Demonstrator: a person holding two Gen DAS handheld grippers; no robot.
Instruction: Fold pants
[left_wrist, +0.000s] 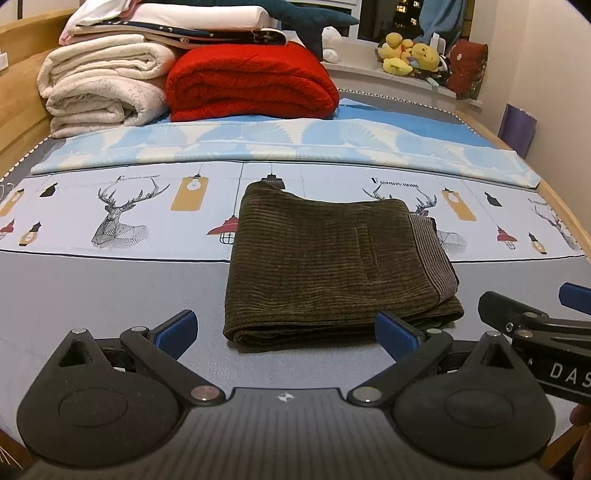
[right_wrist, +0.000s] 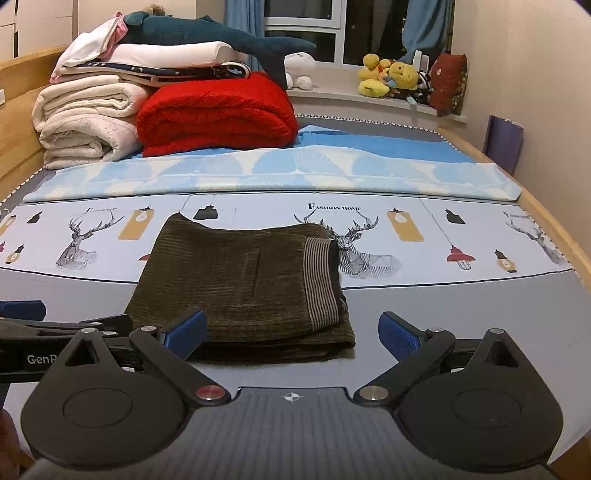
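Dark olive corduroy pants (left_wrist: 332, 266) lie folded into a compact rectangle on the bed, with a striped waistband (right_wrist: 320, 280) showing along their right side. My left gripper (left_wrist: 286, 328) hovers open just in front of the near edge of the pants, holding nothing. In the right wrist view the pants (right_wrist: 236, 280) sit ahead and left of centre. My right gripper (right_wrist: 293, 332) is open too and empty, near their front right corner. Each gripper shows at the edge of the other's view: the right gripper (left_wrist: 532, 310) and the left gripper (right_wrist: 55, 317).
The bed sheet (left_wrist: 110, 291) is grey in front with a deer-and-lamp print behind. A light blue quilt (left_wrist: 280, 147) lies across the bed. Folded cream blankets (left_wrist: 103, 88) and a red blanket (left_wrist: 251, 81) stack at the back left. Plush toys (left_wrist: 410, 55) line the windowsill.
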